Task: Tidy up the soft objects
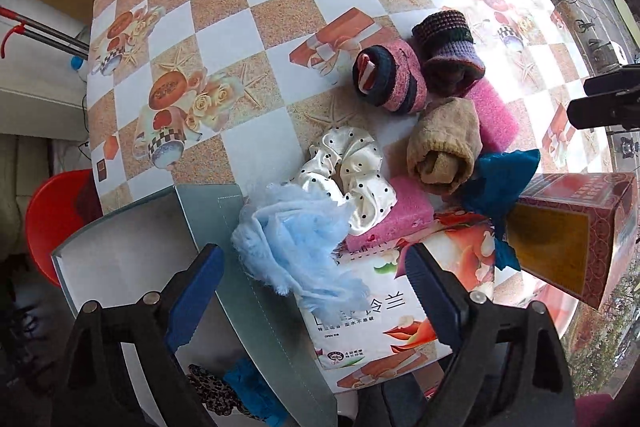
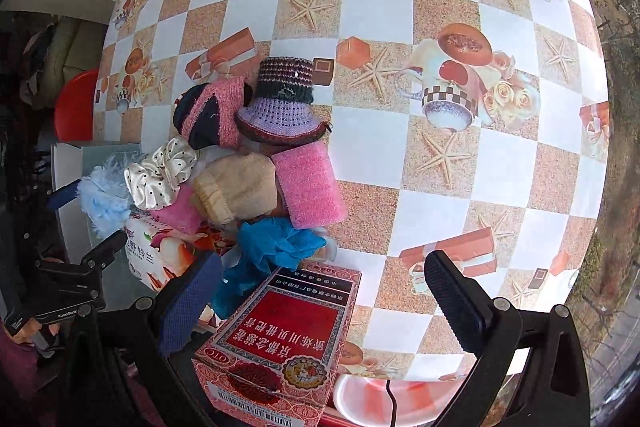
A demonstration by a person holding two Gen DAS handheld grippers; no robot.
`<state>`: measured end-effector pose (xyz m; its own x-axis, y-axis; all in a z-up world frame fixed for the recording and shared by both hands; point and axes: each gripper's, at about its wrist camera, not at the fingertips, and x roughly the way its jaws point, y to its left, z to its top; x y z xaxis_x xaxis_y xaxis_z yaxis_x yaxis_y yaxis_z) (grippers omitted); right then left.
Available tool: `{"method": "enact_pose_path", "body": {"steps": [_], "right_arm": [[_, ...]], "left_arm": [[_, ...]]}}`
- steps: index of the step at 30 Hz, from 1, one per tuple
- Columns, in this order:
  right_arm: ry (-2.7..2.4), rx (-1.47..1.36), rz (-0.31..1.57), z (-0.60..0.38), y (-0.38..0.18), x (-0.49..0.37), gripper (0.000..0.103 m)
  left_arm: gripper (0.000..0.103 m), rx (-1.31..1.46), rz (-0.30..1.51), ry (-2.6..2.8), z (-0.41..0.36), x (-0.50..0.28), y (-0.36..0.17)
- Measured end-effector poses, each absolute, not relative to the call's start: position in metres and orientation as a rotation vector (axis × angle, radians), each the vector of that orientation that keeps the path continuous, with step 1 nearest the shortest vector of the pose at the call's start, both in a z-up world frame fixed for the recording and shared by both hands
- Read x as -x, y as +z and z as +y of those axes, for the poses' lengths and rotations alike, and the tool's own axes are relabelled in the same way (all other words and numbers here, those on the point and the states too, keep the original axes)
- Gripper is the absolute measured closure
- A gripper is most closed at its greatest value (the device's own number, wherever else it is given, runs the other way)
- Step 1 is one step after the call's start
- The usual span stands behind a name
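Soft things lie in a pile on the checkered table: a fluffy light-blue piece, a white dotted scrunchie, a beige rolled sock, pink sponges, a pink-and-navy sock roll, a purple knitted piece and a blue cloth. My left gripper is open, its jaws either side of the light-blue piece. My right gripper is open over a red box, near the blue cloth.
A grey open box stands at the table's left edge, with a leopard scrunchie and a blue piece inside. A tissue pack lies under the pile. A red stool stands beside the table.
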<state>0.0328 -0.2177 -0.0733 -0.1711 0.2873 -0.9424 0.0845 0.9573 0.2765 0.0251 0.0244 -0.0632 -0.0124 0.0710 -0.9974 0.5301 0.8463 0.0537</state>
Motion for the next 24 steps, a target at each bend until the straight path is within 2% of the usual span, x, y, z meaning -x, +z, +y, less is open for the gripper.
{"method": "enact_pose_path", "body": {"steps": [4,5,7,8,9,10,11,14,18,20,24], "right_arm": [[0.24,-0.237,1.826,-0.205,-0.126,-0.048,0.001],[0.253,-0.192,1.85,-0.199,-0.14,-0.05,0.001],[0.272,-0.096,1.882,-0.187,-0.158,-0.05,0.001],[0.284,-0.034,1.878,-0.181,-0.164,-0.049,0.001],[0.289,0.024,1.863,-0.176,-0.165,-0.048,0.0],[0.285,0.082,1.842,-0.173,-0.163,-0.047,0.0],[0.257,0.144,1.815,-0.173,-0.161,-0.047,0.0],[0.091,0.121,1.759,-0.209,-0.158,-0.051,0.0],[-0.071,-0.152,1.75,-0.286,-0.158,-0.043,0.0],[-0.041,-0.243,1.718,-0.301,-0.152,-0.035,0.0],[0.015,-0.224,1.614,-0.295,-0.136,-0.032,0.0]], "left_arm": [[0.013,-0.49,1.627,-0.328,0.023,-0.031,-0.08],[0.019,-0.49,1.64,-0.312,0.023,-0.032,-0.084],[0.039,-0.477,1.674,-0.28,0.023,-0.035,-0.092],[0.06,-0.46,1.692,-0.273,0.024,-0.037,-0.095],[0.071,-0.436,1.706,-0.266,0.026,-0.04,-0.098],[0.072,-0.409,1.707,-0.257,0.028,-0.042,-0.098],[0.077,-0.381,1.699,-0.255,0.03,-0.045,-0.096],[0.079,-0.312,1.647,-0.25,0.034,-0.057,-0.083],[0.079,-0.225,1.588,-0.244,0.034,-0.077,-0.064],[0.079,-0.199,1.57,-0.25,0.034,-0.085,-0.058],[0.079,-0.207,1.545,-0.243,0.026,-0.093,-0.051]]}}
